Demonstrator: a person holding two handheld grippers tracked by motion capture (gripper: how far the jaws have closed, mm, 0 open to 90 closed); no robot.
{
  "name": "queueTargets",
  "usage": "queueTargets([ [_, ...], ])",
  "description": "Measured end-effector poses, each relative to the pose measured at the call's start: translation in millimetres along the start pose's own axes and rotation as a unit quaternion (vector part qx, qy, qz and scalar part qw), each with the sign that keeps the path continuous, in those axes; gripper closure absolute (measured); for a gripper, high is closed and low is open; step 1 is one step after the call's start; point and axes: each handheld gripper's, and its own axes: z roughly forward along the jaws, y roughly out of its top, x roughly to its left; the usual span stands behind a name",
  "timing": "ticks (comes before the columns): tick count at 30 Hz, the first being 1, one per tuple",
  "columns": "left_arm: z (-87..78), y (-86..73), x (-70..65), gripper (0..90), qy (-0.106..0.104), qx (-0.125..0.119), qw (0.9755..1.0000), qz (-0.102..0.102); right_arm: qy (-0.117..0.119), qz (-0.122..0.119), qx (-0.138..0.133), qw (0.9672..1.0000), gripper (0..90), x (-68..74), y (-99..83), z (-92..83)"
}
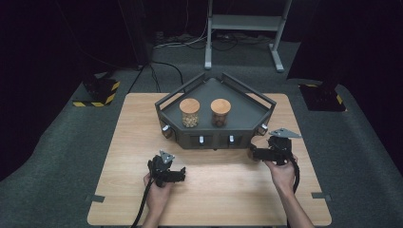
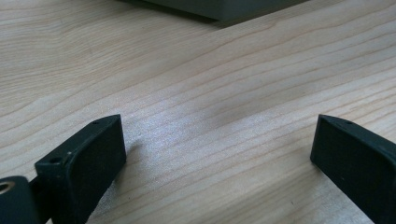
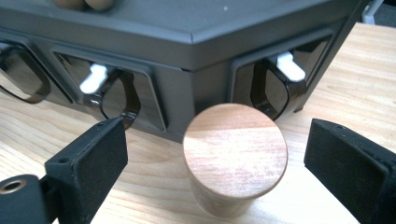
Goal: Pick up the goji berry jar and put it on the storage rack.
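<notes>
the right gripper (image 3: 215, 154) gaped wide around a round wooden-lidded jar (image 3: 235, 156), untouched, near the dark grey angular tray (image 3: 196, 42); the left gripper (image 2: 217, 149) spread wide over bare light wooden table (image 2: 187, 84).

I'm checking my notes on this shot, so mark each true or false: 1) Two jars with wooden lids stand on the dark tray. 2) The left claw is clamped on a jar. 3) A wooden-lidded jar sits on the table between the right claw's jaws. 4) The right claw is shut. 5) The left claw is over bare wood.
1) True: the left jar and the right jar stand on the dark tray.
2) False: the left claw is open and holds nothing.
3) True: the third jar stands between its jaws, by the tray's corner.
4) False: the right claw is open, jaws apart from the jar's lid.
5) True: only the table lies between its jaws.
</notes>
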Motion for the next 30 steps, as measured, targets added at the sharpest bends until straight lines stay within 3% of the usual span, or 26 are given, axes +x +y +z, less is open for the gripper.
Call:
queueTargets([
  [30,0.0,0.0,-0.1,3.2,0.000,0.000,1.0000,0.000,-0.017,0.030,0.048,0.9983,7.4,-7.6,-17.4,36.0],
])
